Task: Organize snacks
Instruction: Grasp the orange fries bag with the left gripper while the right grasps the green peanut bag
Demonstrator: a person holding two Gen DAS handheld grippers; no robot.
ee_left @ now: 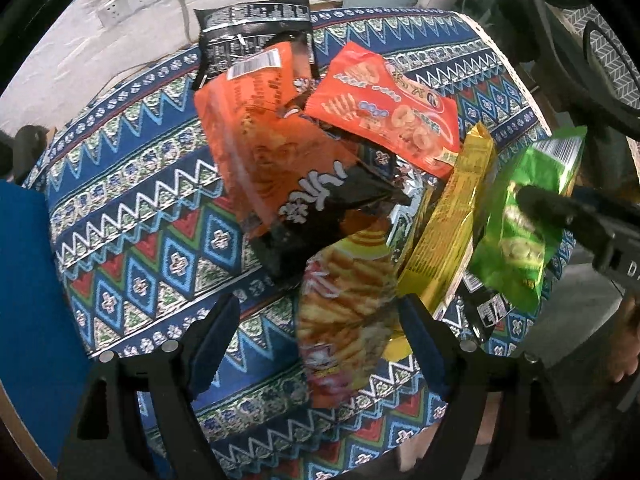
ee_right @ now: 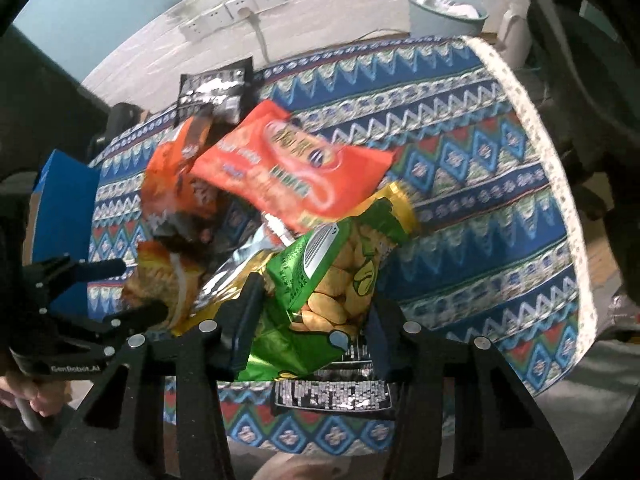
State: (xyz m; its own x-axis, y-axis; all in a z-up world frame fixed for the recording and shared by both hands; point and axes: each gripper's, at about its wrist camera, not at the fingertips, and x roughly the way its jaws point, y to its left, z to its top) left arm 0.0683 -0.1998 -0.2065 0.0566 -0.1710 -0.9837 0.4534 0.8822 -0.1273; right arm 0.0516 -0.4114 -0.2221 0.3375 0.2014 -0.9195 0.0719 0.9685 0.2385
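Note:
A heap of snack bags lies on a round table with a patterned blue cloth (ee_left: 132, 216). In the left wrist view my left gripper (ee_left: 320, 316) is open, its fingers on either side of a fries bag (ee_left: 344, 304). Beyond lie an orange-and-black bag (ee_left: 280, 160), a red chip bag (ee_left: 384, 108), a yellow bag (ee_left: 448, 224) and a black bag (ee_left: 252, 28). In the right wrist view my right gripper (ee_right: 312, 320) has its fingers around a green bag (ee_right: 320, 292); it is wide and the bag looks loosely held. The green bag (ee_left: 524, 216) also shows at the left view's right.
A blue box (ee_left: 28, 300) stands at the table's left edge. A pale bin (ee_right: 444, 8) and wall sockets (ee_right: 232, 12) are behind the table. A black flat packet (ee_right: 332, 392) lies under the green bag. The cloth's right side (ee_right: 480, 200) has no bags.

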